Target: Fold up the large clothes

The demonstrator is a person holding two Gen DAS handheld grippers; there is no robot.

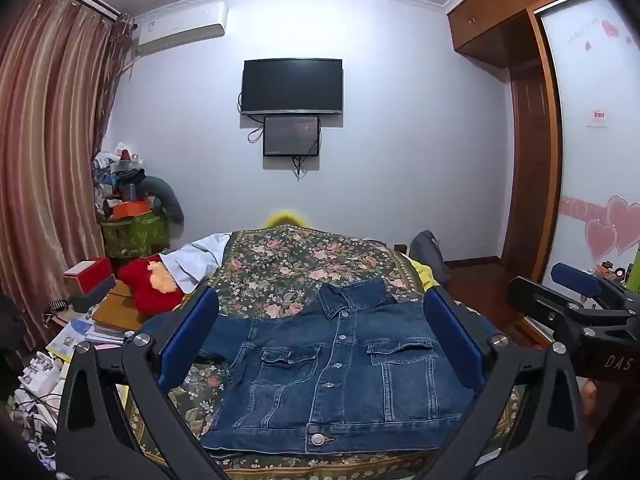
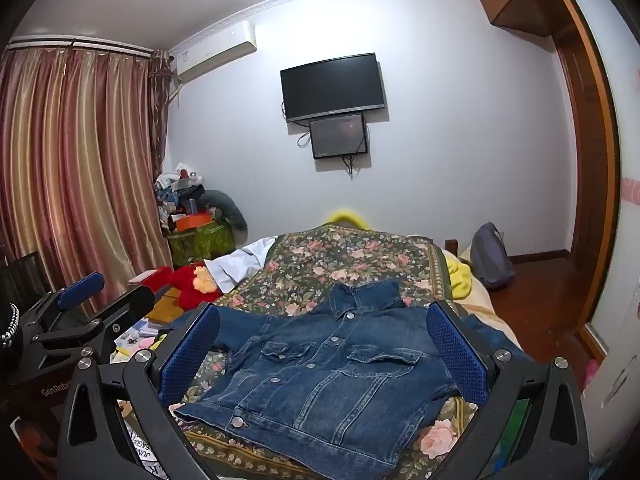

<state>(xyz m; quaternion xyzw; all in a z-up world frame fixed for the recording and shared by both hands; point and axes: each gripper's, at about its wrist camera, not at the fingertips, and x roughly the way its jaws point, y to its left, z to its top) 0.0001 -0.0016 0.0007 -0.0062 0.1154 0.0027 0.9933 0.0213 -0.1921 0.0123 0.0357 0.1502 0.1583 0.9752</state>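
Denim jacket [image 1: 340, 376] lies face up, buttoned, on the flowered bedspread [image 1: 288, 264], collar toward the far wall, hem toward me. It's spread flat near the foot end of the bed, probably so both sides are reachable for folding. The sleeves run out to either side; in the right wrist view the right sleeve [image 2: 488, 332] trails off past the gripper finger toward the bed edge, and the left sleeve [image 2: 240, 326] stretches toward the messy side.

My left gripper [image 1: 324, 344] has its jaws spread wide, nothing between them, hovering above the jacket and not touching. The right gripper [image 2: 324, 354] is the same: jaws wide apart, empty, also above the cloth. I hold both high and level, framing the whole jacket, which I read as lining up before the first grab. Nothing is folded yet, so the task looks to be at its very start.

Each gripper shows in the other's view: right one at the right edge of the left view, left one at the left edge of the right view, so they sit side by side, well apart.

The next move likely needs one sleeve or shoulder pinched and brought across the chest. Denim is stiff and heavy, so a shallow pinch could slip.

A white cloth [image 1: 196, 256] and a red plush toy [image 1: 148, 284] lie off to the left, clear of the jacket.
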